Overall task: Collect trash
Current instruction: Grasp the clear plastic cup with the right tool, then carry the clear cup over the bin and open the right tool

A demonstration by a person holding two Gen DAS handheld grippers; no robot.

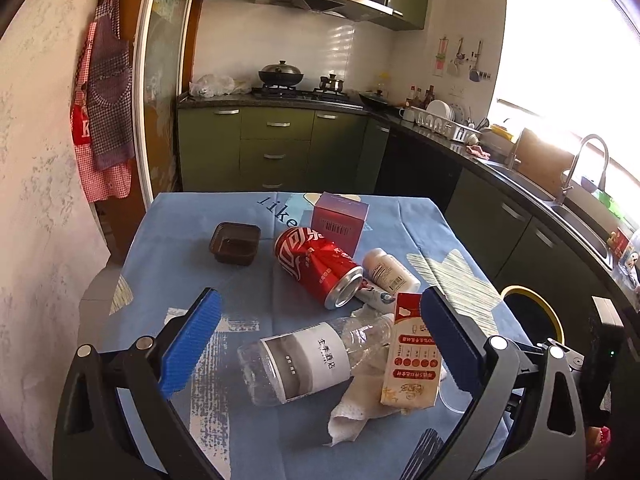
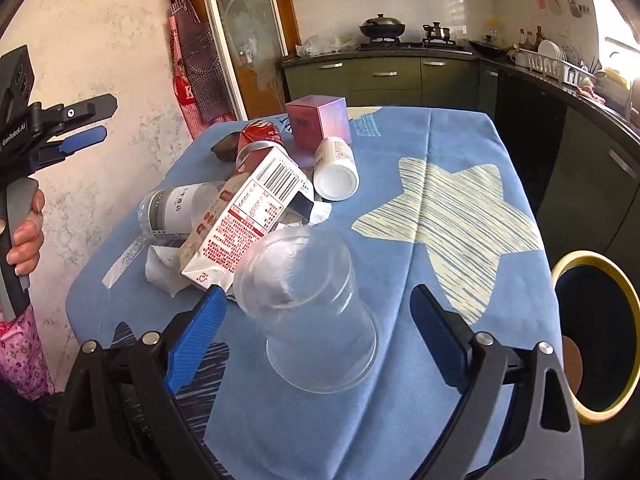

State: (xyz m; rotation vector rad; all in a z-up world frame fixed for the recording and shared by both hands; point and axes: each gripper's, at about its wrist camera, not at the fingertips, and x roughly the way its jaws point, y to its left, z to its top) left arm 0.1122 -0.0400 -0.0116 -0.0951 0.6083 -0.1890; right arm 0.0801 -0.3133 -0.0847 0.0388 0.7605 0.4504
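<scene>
Trash lies on a blue tablecloth (image 1: 176,264): a crushed red cola can (image 1: 316,266), a clear plastic bottle (image 1: 312,360), a white and red carton (image 1: 412,352), a white pill bottle (image 1: 390,270), crumpled tissue (image 1: 356,408), a pink box (image 1: 340,220) and a brown tray (image 1: 235,243). My left gripper (image 1: 320,316) is open above the bottle. My right gripper (image 2: 316,308) is open around a clear upturned plastic cup (image 2: 308,304), without touching it. The carton (image 2: 240,216) leans beside the cup. The left gripper (image 2: 86,120) also shows at the far left of the right wrist view.
A round bin with a yellow rim (image 2: 596,336) stands right of the table, also seen in the left wrist view (image 1: 536,312). Green kitchen cabinets (image 1: 276,148), a stove and a sink counter (image 1: 560,204) lie behind. A wall with aprons (image 1: 104,112) is on the left.
</scene>
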